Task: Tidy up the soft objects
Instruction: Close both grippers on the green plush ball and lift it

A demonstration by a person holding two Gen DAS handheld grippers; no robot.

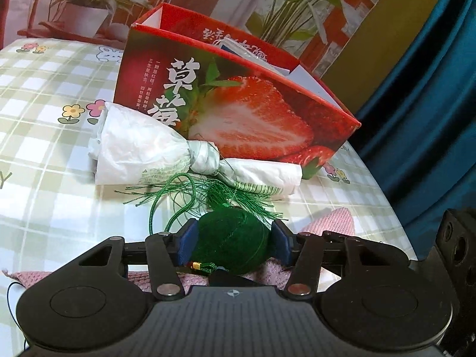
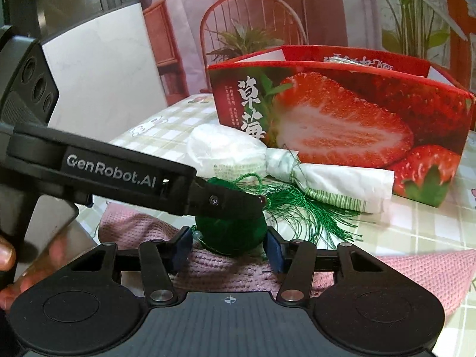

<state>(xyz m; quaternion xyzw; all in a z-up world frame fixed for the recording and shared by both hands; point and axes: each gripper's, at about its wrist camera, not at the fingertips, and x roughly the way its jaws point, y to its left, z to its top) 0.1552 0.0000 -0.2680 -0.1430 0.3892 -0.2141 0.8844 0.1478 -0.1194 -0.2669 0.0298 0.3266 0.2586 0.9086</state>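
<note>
Near the table's right edge [image 1: 383, 196], the round green tasselled thread ball [image 1: 229, 241] is gripped by the left gripper [image 1: 233, 242]; the right gripper [image 2: 229, 248] is seen spread apart around it.

Checked tablecloth [image 1: 44, 136]; potted-plant backdrop [image 1: 89, 3]; blue curtain [image 1: 431, 104]; white cabinet [image 2: 104, 74].

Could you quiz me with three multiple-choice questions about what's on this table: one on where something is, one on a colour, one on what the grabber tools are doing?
1. Where does the knotted white plastic bag lie?
A. inside the strawberry box
B. on the tablecloth in front of the strawberry box
C. on the pink cloth

2. What colour is the tasselled ball?
A. green
B. yellow
C. blue

3. What is the left gripper doing?
A. hanging open over the box
B. closed on the ball
C. pinching the bag

Answers: 1 B, it lies against the box's front. 2 A, ball and threads are green. 3 B, both pads press the ball's sides above the pink cloth.
</note>
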